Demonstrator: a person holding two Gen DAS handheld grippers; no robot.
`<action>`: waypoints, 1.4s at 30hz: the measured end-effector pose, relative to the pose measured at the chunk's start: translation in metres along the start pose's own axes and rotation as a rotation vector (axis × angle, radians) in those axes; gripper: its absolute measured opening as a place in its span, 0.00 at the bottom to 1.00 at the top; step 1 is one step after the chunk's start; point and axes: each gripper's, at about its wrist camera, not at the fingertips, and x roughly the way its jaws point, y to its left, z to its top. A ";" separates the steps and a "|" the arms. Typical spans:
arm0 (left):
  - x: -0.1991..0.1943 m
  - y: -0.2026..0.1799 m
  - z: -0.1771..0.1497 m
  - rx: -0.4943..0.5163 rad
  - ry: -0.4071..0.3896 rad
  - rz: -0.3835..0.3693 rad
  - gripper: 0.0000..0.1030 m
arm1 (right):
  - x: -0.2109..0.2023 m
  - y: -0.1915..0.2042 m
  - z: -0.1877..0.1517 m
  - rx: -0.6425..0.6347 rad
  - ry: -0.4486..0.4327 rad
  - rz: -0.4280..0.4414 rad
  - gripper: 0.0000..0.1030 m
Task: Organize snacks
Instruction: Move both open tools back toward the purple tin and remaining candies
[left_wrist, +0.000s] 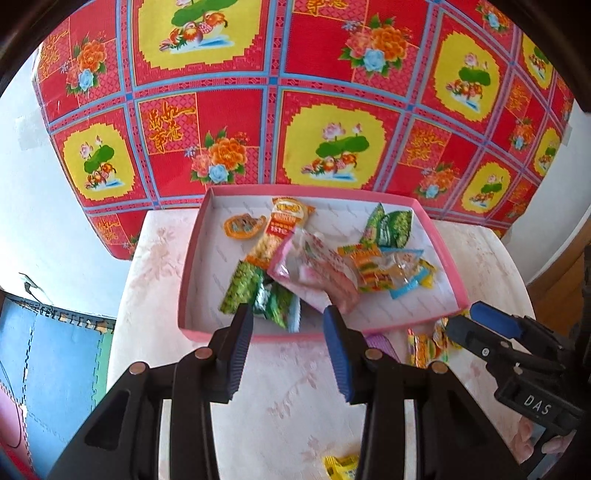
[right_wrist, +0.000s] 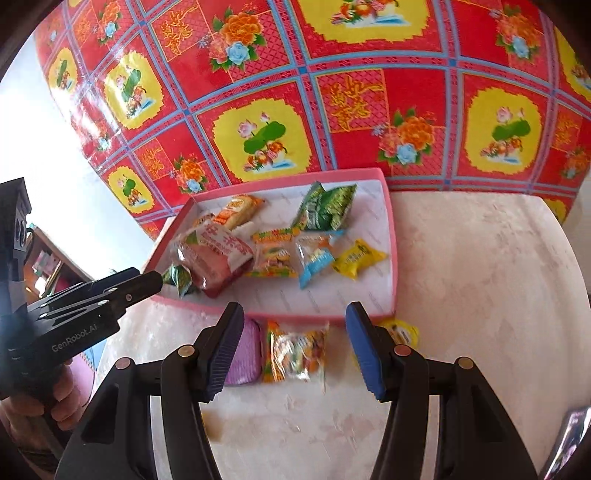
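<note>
Your left gripper hangs over the near rim of the shallow pink-walled cardboard tray of snack packets, fingers apart and empty; your right gripper, wider apart, straddles an orange-and-clear candy packet on the pale marbled table.

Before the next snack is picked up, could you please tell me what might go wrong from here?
1. The orange snack packet lies against the pink box wall, flanked by a purple packet and a yellow one; the open right tongs could pinch a neighbour or nudge the box.
2. The left tongs, open and empty, hover at the box's near rim close beside the right ones; they might collide.
</note>
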 end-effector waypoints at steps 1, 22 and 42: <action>0.000 -0.001 -0.001 -0.001 0.002 -0.003 0.40 | -0.001 -0.002 -0.003 0.003 0.001 -0.002 0.57; 0.009 -0.027 -0.019 0.006 0.069 -0.016 0.40 | -0.008 -0.044 -0.036 0.082 0.043 -0.063 0.57; 0.042 -0.062 -0.028 0.028 0.175 -0.056 0.45 | -0.004 -0.076 -0.046 0.158 0.084 -0.090 0.57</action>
